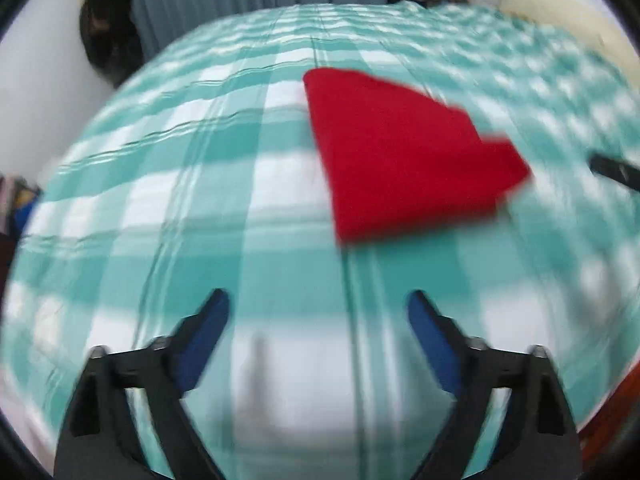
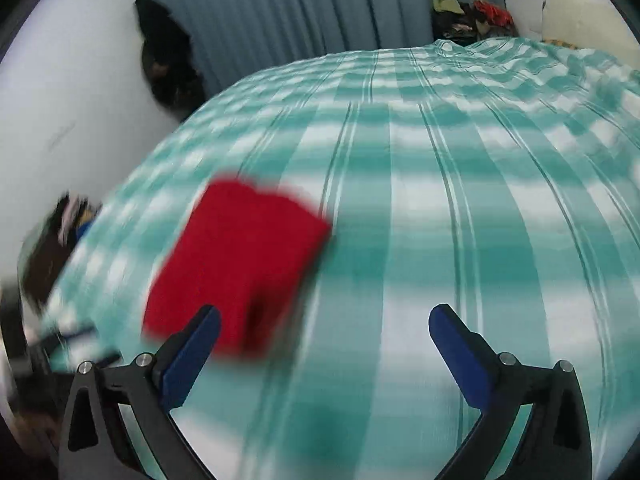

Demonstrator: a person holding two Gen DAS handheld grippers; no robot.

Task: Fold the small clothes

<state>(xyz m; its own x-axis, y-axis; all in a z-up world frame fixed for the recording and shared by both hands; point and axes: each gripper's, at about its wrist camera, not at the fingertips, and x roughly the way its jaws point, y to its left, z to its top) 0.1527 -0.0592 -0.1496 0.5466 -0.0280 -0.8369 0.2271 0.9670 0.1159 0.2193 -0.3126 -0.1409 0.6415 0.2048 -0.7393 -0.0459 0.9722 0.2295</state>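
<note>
- Left gripper [image 1: 318,300]: 2 blue-padded fingers spread wide, nothing between them, tips aiming toward 12 o'clock.
- Right gripper [image 2: 324,316]: jaws wide apart, empty, aiming 12 o'clock.

One folded red garment [image 1: 404,156], one checked teal bedsheet [image 1: 200,200], two wide-open tongs, one grey curtain [image 2: 300,20].

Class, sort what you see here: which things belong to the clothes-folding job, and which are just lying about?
Belongs to the job:
red garment, folded, on the checked bedsheet
left tongs and right tongs, both open and empty

Just lying about:
clothes pile behind the bed
curtain
</note>
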